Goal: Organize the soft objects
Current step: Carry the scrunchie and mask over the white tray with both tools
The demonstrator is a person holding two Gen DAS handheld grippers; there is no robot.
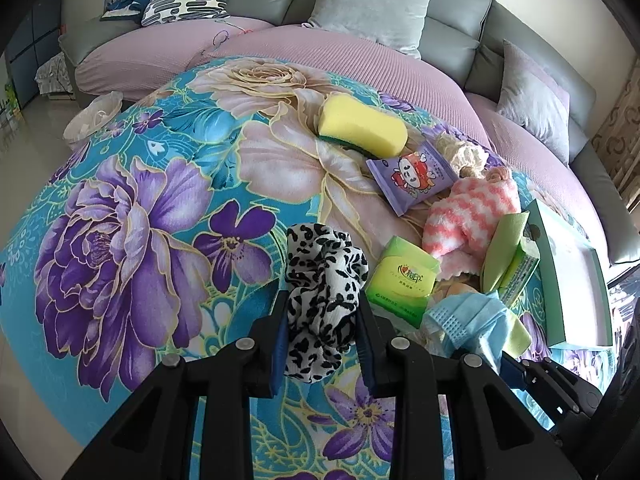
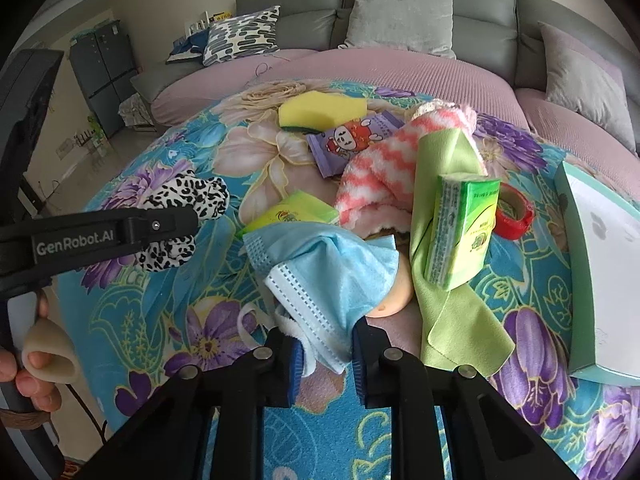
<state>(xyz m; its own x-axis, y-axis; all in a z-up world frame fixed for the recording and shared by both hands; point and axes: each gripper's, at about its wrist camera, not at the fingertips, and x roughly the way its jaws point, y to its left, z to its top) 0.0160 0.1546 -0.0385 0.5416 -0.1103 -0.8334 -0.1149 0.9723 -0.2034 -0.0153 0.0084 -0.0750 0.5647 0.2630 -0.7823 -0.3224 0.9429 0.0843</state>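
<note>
A black-and-white leopard-print scrunchie (image 1: 324, 304), crumpled and puffy, is pinched between the blue pads of the left gripper (image 1: 323, 344), its folds bulging above and below the jaws over a floral blanket (image 1: 132, 216) in teal and purple. In the right wrist view the same scrunchie (image 2: 188, 196) shows on either side of the left gripper's (image 2: 176, 220) black arm, which reaches in level from the left with the person's hand (image 2: 30, 372) gripping its handle.

The right gripper (image 2: 325, 360) is closed narrowly on a light blue face mask (image 2: 320, 272), which is rumpled, its pleated white edge and an ear loop trailing down between the pads.

The other soft things lie in a loose heap on the blanket to the right of the scrunchie. A yellow sponge (image 1: 362, 126) with a green underside sits farthest back. Just in front is a purple cartoon packet (image 1: 412, 174), then a pink-and-white fuzzy sock (image 1: 468, 212). A green tissue pack (image 1: 402, 280) lies flat near the scrunchie. A second tissue pack (image 2: 462, 228) stands tilted against a lime cloth (image 2: 448, 292). A red tape roll (image 2: 516, 212) lies behind it. A pale green box (image 2: 600, 280) rests at the right edge. A grey sofa (image 1: 452, 36) with cushions curves behind.
</note>
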